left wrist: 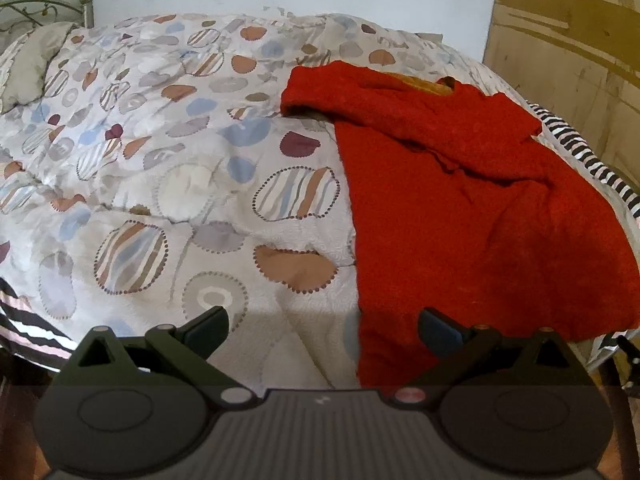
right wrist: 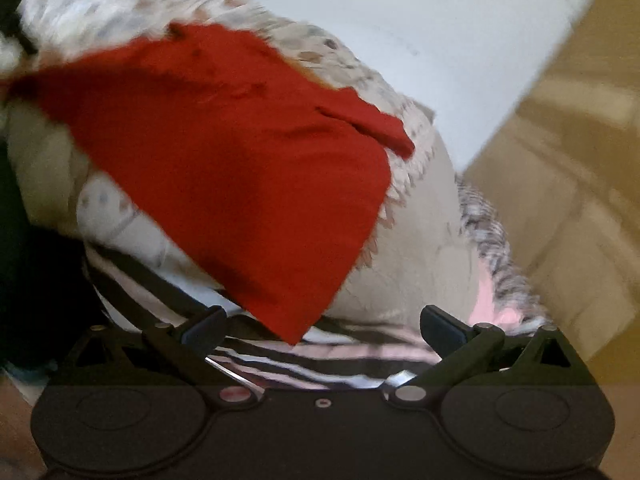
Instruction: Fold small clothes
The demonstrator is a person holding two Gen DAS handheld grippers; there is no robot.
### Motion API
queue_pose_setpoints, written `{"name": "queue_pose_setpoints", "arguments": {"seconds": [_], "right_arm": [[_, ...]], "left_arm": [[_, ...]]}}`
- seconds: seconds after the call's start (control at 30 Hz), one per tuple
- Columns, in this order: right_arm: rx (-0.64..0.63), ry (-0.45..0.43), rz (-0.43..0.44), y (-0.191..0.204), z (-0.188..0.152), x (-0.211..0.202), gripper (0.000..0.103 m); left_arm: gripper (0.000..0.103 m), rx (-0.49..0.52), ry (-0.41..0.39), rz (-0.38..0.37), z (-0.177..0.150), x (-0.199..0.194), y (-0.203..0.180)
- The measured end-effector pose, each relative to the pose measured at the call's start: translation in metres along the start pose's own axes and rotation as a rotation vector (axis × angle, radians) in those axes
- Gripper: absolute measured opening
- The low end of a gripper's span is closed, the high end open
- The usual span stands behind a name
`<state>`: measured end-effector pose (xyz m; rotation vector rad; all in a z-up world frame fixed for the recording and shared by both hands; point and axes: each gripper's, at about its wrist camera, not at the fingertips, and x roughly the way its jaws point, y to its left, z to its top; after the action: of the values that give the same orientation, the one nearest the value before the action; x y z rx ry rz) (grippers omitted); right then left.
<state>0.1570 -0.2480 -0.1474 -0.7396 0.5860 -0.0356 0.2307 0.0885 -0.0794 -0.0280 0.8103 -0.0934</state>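
Red garment [left wrist: 472, 208] lies unfolded and rumpled on the bed [left wrist: 160, 160]; left tongs [left wrist: 323, 326] and right tongs [right wrist: 323, 326] spread, empty—folding apparently not begun.

Both hand-held grippers [left wrist: 323, 326] [right wrist: 323, 325] agape, empty.

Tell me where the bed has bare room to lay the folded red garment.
Free: the quilt left of the red garment, from the pillow down to the near edge. Crowded: the right side, where the garment reaches the striped sheet. Both grippers open.
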Motion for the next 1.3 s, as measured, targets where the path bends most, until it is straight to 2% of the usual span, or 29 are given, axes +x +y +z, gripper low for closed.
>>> {"name": "queue_pose_setpoints", "arguments": {"seconds": [0.07,0.2,0.27,0.37,0.4,0.43,0.47,0.57,0.63,0.77,0.87,0.97,1.13,1.27,1.3], "right_arm": [[-0.131,-0.016,-0.081,0.013,0.002,0.006,0.102],[-0.299,-0.069,-0.199,0.025,0.002,0.011,0.097],[-0.343,-0.097,-0.204,0.025,0.001,0.011,0.088],[-0.39,-0.112,-0.168,0.026,-0.001,0.009,0.07],[-0.403,-0.118,-0.15,0.026,-0.002,0.006,0.05],[-0.412,-0.128,-0.135,0.025,-0.003,0.003,0.021],[-0.413,-0.141,-0.142,0.026,-0.002,-0.001,0.01],[-0.352,-0.171,-0.106,0.013,0.009,-0.011,0.009],[-0.232,-0.167,-0.05,-0.008,0.025,-0.015,0.008],[-0.008,-0.188,0.044,-0.054,0.058,-0.02,0.008],[0.077,-0.22,0.074,-0.078,0.081,-0.023,0.008],[0.149,-0.244,0.117,-0.099,0.1,-0.024,0.008],[0.304,-0.231,0.219,-0.13,0.126,-0.012,0.008],[0.359,-0.234,0.251,-0.14,0.141,-0.009,0.007],[0.365,-0.239,0.25,-0.142,0.143,-0.01,0.007]], "left_arm": [[0.103,-0.007,0.0,0.003,-0.001,-0.002,0.002],[0.103,-0.029,-0.004,-0.001,-0.003,-0.005,0.004],[0.103,-0.038,-0.002,-0.006,-0.003,-0.005,0.004],[0.103,-0.03,-0.014,-0.02,-0.003,-0.006,0.001],[0.103,-0.022,-0.022,-0.027,-0.002,-0.006,-0.001],[0.103,-0.013,-0.032,-0.036,-0.001,-0.007,-0.003],[0.103,-0.003,-0.043,-0.046,-0.001,-0.008,-0.006],[0.103,0.048,-0.099,-0.111,0.001,-0.014,-0.016],[0.103,0.09,-0.148,-0.143,0.001,-0.02,-0.026],[0.103,0.176,-0.24,-0.159,-0.002,-0.03,-0.05],[0.103,0.234,-0.269,-0.188,-0.005,-0.031,-0.068],[0.103,0.293,-0.264,-0.211,-0.009,-0.025,-0.091],[0.103,0.393,-0.213,-0.191,-0.01,0.001,-0.141],[0.103,0.527,-0.196,-0.059,-0.015,0.026,-0.179],[0.103,0.534,-0.191,-0.051,-0.016,0.03,-0.185]]}}
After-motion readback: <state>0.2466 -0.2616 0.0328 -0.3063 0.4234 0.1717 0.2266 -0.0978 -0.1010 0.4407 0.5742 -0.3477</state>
